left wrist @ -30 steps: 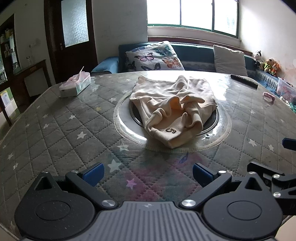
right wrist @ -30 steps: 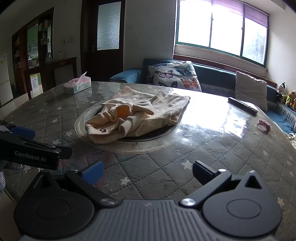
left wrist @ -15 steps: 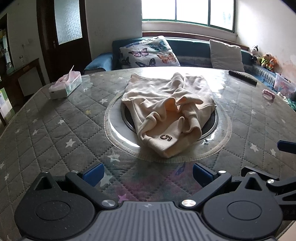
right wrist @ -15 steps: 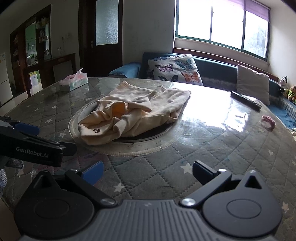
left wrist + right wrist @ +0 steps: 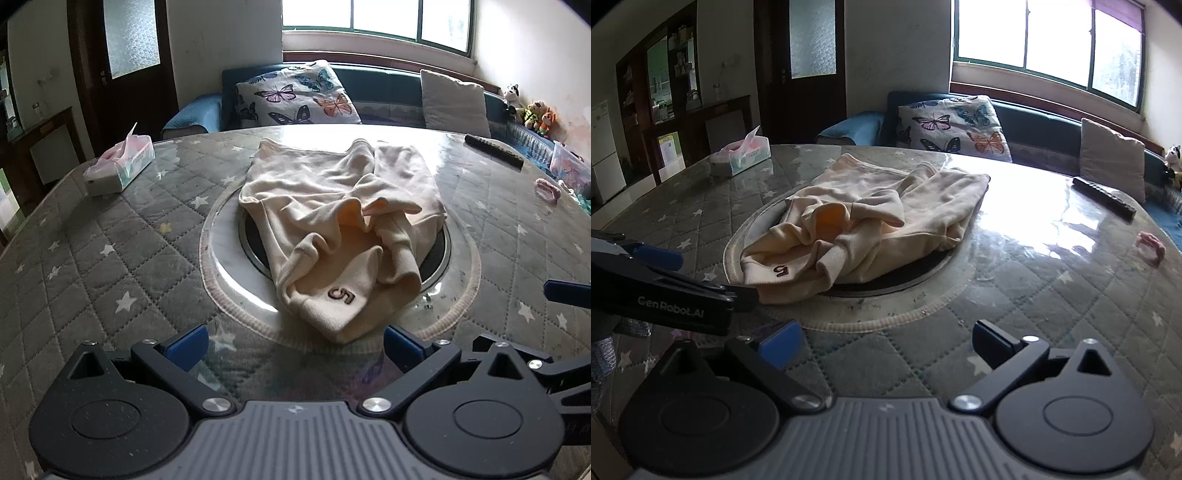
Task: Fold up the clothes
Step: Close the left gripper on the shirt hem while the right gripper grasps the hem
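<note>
Crumpled garment (image 5: 343,236) lies mid-table (image 5: 92,280); tissue box (image 5: 120,166) far left, remote (image 5: 493,150) far right

A dark stitched "5" stands on the cream garment (image 5: 343,236), on the bunched fold nearest the table's (image 5: 110,266) near edge; from the left wrist it reads upside down. In the right wrist view the same numeral shows on the garment's lower left fold. "GenRobot.AI" is printed in pale letters on the side of the left gripper (image 5: 670,312). The tissue box (image 5: 746,155) by the table's far left edge carries print too small to read.
</note>
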`<state>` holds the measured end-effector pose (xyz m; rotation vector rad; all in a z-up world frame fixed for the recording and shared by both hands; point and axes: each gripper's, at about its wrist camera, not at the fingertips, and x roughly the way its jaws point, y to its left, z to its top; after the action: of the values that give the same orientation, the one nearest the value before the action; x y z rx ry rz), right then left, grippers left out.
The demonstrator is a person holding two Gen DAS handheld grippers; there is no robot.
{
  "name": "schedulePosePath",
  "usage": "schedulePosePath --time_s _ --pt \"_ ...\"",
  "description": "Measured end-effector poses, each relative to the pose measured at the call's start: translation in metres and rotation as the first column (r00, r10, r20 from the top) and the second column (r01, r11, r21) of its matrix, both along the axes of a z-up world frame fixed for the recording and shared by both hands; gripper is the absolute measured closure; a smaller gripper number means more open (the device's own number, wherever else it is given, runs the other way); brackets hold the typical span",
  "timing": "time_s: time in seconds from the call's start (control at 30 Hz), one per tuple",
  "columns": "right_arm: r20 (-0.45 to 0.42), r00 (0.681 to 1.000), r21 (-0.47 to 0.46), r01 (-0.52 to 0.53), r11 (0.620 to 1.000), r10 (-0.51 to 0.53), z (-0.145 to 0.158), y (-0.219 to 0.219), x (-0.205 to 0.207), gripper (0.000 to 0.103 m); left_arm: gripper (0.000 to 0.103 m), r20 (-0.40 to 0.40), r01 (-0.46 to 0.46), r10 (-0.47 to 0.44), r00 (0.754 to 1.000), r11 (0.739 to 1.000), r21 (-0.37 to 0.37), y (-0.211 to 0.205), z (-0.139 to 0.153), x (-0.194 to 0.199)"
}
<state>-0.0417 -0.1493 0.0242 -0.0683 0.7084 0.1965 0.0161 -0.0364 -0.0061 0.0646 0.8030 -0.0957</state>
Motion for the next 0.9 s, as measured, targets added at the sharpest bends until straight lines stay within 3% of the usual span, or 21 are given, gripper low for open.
schedulePosePath --time_s 0.23,0.5,0.9 --pt "-0.010 1.000 0.008 -0.021 1.000 0.021 0.003 0.003 0.012 0.011 0.014 0.005 0.011 -0.011 1.000 1.000 0.005 0.004 0.005 0.010" --pt "-0.031 0.998 0.057 -0.046 0.997 0.047 0.007 -0.002 0.042 0.026 0.043 0.024 0.049 -0.049 0.998 0.999 0.015 -0.005 0.017 0.042" --pt "-0.070 0.996 0.148 -0.038 0.988 0.049 0.007 -0.016 0.117 0.053 0.044 -0.005 0.137 -0.137 0.991 0.989 0.059 -0.027 0.002 0.096"
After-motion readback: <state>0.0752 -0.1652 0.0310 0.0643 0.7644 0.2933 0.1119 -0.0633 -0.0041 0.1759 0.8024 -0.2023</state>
